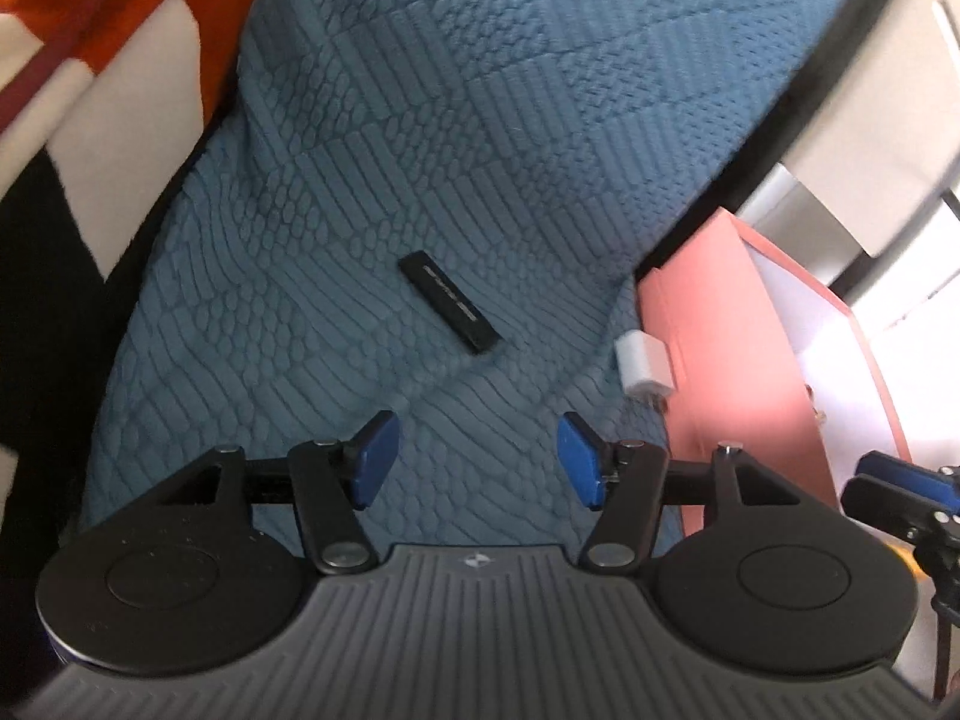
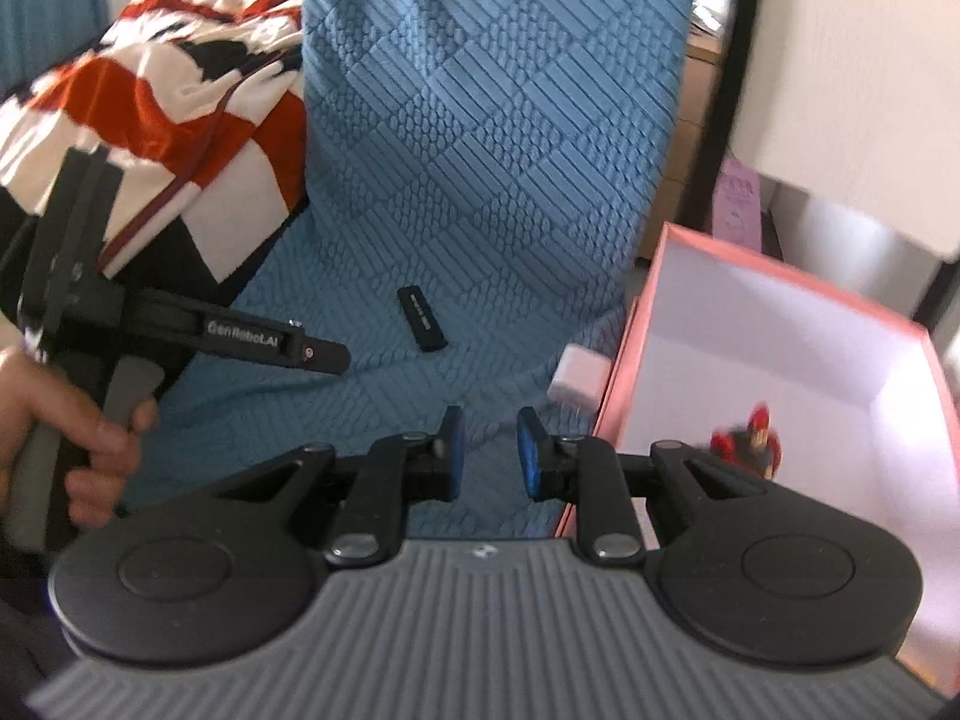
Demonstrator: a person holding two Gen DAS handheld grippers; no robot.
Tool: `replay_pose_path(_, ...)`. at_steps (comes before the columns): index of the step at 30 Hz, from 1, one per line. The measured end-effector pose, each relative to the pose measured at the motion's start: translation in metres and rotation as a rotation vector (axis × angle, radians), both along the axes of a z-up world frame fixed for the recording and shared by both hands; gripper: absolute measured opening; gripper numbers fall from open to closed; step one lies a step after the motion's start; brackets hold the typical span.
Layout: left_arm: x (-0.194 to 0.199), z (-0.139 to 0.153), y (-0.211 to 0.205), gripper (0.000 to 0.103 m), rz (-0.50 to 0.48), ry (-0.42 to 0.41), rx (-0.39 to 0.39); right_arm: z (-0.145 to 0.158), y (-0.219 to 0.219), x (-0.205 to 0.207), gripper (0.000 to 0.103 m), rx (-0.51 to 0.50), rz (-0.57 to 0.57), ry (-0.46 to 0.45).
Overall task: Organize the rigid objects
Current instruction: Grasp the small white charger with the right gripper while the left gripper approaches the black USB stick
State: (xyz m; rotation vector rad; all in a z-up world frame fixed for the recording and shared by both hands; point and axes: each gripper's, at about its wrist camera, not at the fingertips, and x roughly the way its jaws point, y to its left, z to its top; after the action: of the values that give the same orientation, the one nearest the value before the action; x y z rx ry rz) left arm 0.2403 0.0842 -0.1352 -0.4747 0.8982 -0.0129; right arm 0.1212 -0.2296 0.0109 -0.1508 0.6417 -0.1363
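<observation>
A: Both tongs over the blue textured cover point(image 1: 456, 138) now. The left gripper point(image 1: 477, 461) has its blue pads spread wide and nothing between them. The black stick point(image 1: 449, 310), slim like a flash drive, lies flat on the cover just beyond it, slanted, with its far end to the left and its near end to the right.

B: And the right gripper point(image 2: 487, 454)? Its pads stand only a little apart, also empty (it hangs right at the near left corner of the pink box point(image 2: 624, 360)). The white plug point(image 2: 577, 377) sits against that box's left wall, to the right of the stick.

A: Inside the box one red and black item point(image 2: 747, 435) already rests on the white floor, so I'd judge the sorting is under way with the stick and plug left.

B: For the left one, the stick looks like the natural pick. My advice: turn the wrist so the pads close across the narrow width, not along the length.

A: Agreed, and go down low; the cover is soft and ridged, so the pads may need to press in slightly to get beneath the edges.

B: Watch the red, white and black blanket point(image 2: 168, 90) on the far left; it's well apart, no real snag risk.

A: The right gripper should open wider before trying the plug.
</observation>
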Motion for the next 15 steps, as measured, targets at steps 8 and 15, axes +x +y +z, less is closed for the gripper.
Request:
replay_pose_path(8, 0.057, -0.010, 0.023, 0.064, -0.060, 0.036, -0.012, 0.006, -0.008, 0.053, 0.036, -0.229, 0.182, 0.106)
replay_pose_path(15, 0.104, -0.016, 0.009, 0.080, -0.240, 0.024, 0.169, -0.014, -0.015, 0.108, 0.049, -0.389, 0.368, 0.320)
